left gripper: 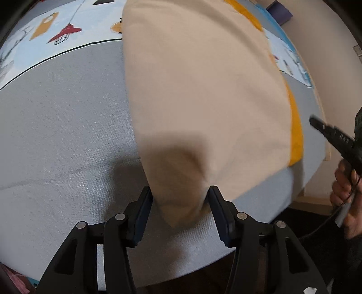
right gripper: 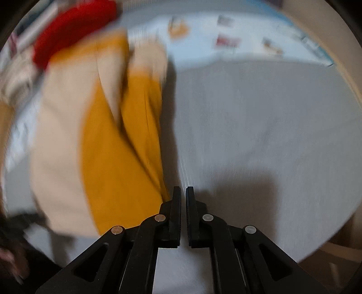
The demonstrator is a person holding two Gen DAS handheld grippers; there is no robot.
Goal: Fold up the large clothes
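Note:
A large beige garment (left gripper: 203, 90) with mustard-yellow parts (left gripper: 296, 133) lies spread over a grey padded surface (left gripper: 63, 135). Its near corner is bunched between the fingers of my left gripper (left gripper: 181, 203), which stands open around it; the cloth brushes both pads loosely. In the left wrist view my right gripper (left gripper: 314, 122) reaches in from the right edge, held by a hand (left gripper: 344, 199), apart from the garment. In the blurred right wrist view the garment (right gripper: 63, 135) lies to the left, and my right gripper (right gripper: 183, 192) shows only a narrow slit with nothing in it.
A light-blue printed sheet (left gripper: 56, 29) covers the far part of the surface. A red cloth (right gripper: 72, 29) lies beyond the garment. A purple thing (left gripper: 279, 11) and a pale wall (left gripper: 328, 56) are at the far right. The surface's edge (left gripper: 282, 214) runs close by.

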